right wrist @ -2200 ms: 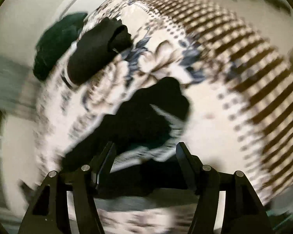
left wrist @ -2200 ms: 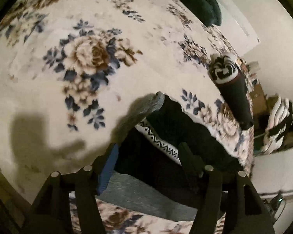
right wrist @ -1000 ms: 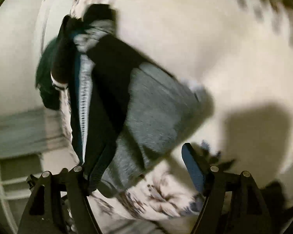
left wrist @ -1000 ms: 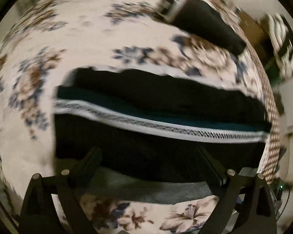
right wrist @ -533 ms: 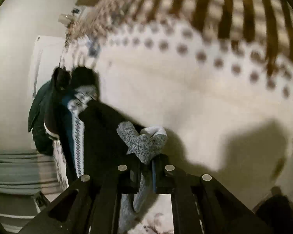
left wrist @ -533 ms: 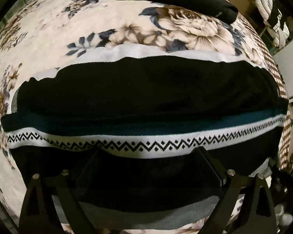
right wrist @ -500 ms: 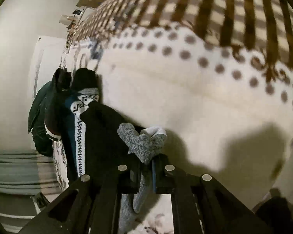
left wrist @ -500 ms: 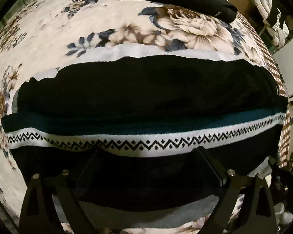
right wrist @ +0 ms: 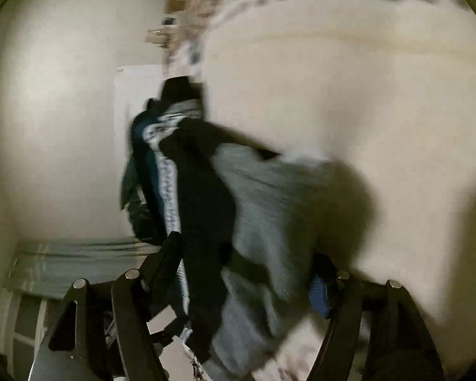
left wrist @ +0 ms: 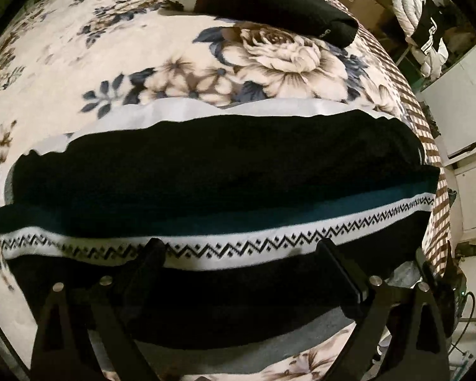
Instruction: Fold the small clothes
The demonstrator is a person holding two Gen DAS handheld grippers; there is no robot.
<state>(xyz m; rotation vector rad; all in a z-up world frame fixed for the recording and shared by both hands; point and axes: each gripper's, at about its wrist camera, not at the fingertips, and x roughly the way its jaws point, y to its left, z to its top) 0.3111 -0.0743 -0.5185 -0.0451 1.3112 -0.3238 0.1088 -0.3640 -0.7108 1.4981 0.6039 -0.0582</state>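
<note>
Left tool: your left tool [left wrist: 241,254] hangs low over the sock with its two fingers spread wide. Nothing sits between them; the tips stand over the sock's black lower band, and whether they touch the cloth you cannot tell.

Right tool: your right tool [right wrist: 247,270] is spread wide as well, released. The grey end of the sock lies between its fingers, and neither finger is pressed onto it. This view is smeared by motion, so fine contact cannot be read.

Sock: the sock [left wrist: 219,177] lies flat across the bed, stretched from left to right in the left wrist view. It is mostly black, with a teal stripe and a white band carrying a black zigzag pattern. A grey strip runs along its near edge, and a white strip shows along its far edge. In the right wrist view the same sock [right wrist: 203,197] is seen end-on, grey part nearest.

Bed: the bedspread [left wrist: 79,50] is cream with blue and brown flowers, and a brown checked border runs along its right side.

Second garment: a dark folded piece [left wrist: 269,3] with a white patterned cuff lies on the bed beyond the sock, well apart from it.

Background: white and black clothing [left wrist: 425,38] hangs off to the far right, past the bed.
</note>
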